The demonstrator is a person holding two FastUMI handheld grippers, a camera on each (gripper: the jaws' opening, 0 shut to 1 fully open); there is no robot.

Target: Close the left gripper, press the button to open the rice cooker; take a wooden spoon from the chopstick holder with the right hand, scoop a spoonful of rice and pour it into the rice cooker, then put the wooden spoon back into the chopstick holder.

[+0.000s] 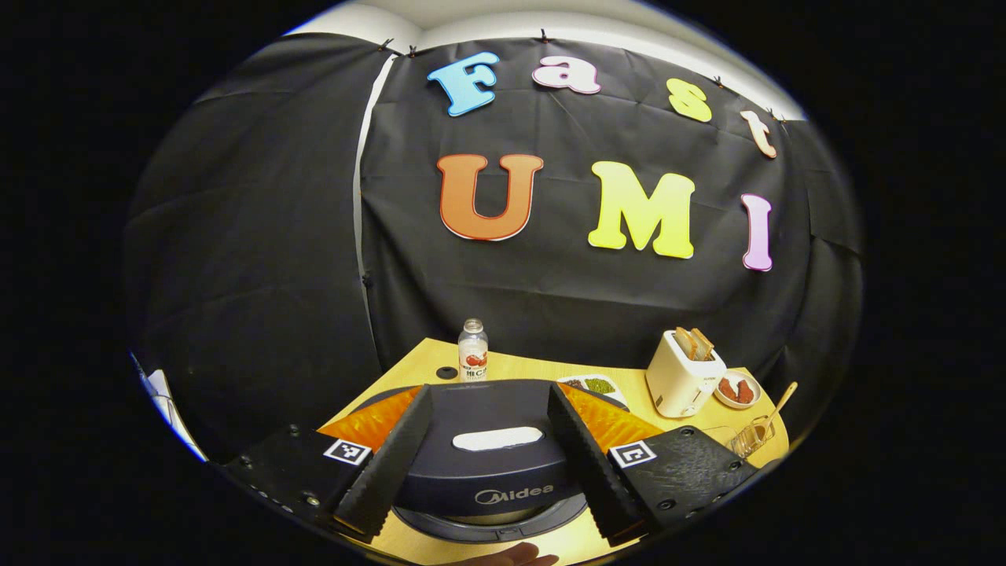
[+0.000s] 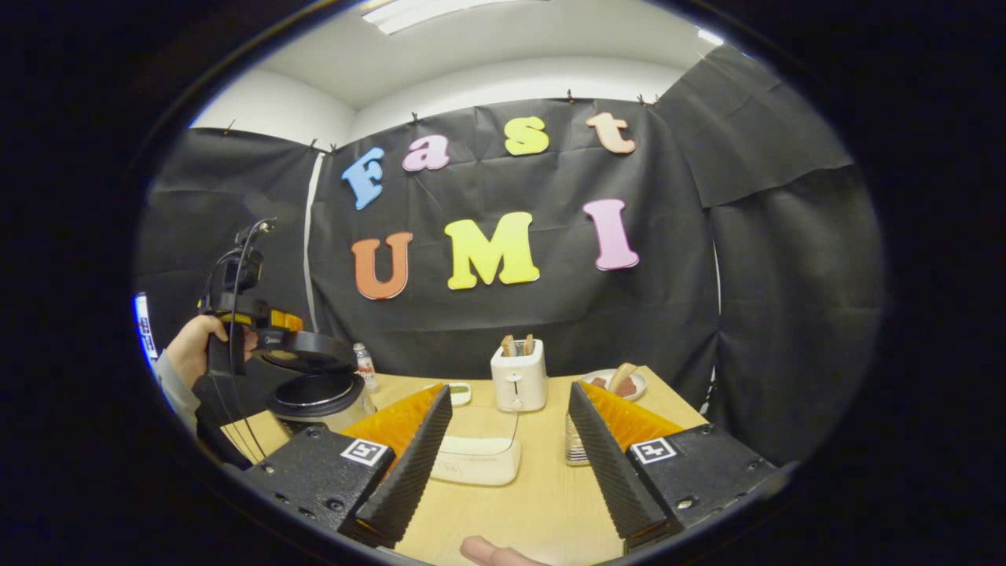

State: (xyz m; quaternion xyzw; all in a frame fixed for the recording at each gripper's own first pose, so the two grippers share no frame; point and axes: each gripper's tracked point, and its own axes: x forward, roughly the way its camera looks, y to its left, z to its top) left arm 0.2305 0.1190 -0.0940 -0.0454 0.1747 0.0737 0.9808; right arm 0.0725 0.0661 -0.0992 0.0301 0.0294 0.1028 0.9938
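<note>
Black cloth walls enclose the booth on 3 sides, and a light wooden table [image 2: 542, 487] carries all items. In the left gripper view, the left gripper [image 1: 489, 456] has its 2 fingers spread apart, 1 on each side of the dark rice cooker [image 1: 491, 464]; whether they touch the body cannot be determined. The cooker carries a white oblong panel [image 1: 498, 439] on top. Behind it stand a small clear bottle [image 1: 472, 350] and, beside that, a black bottle cap [image 1: 447, 373]. To the right are a white dish of green and dark grains [image 1: 595, 385], a white toaster [image 1: 682, 373] with 2 bread slices, and a plate of reddish food [image 1: 739, 389]. A wire chopstick holder [image 1: 753, 437] near the right table edge holds the wooden spoon [image 1: 778, 410], which leans to the right. In the right gripper view, the right gripper [image 2: 509, 464] is open and grips nothing; a white rectangular container [image 2: 479, 460] lies on the table between its fingers. At far left, the cooker lid [image 2: 310, 350] is raised above the pot, and a hand [image 2: 192, 346] holds the other gripper directly beside that lid.
</note>
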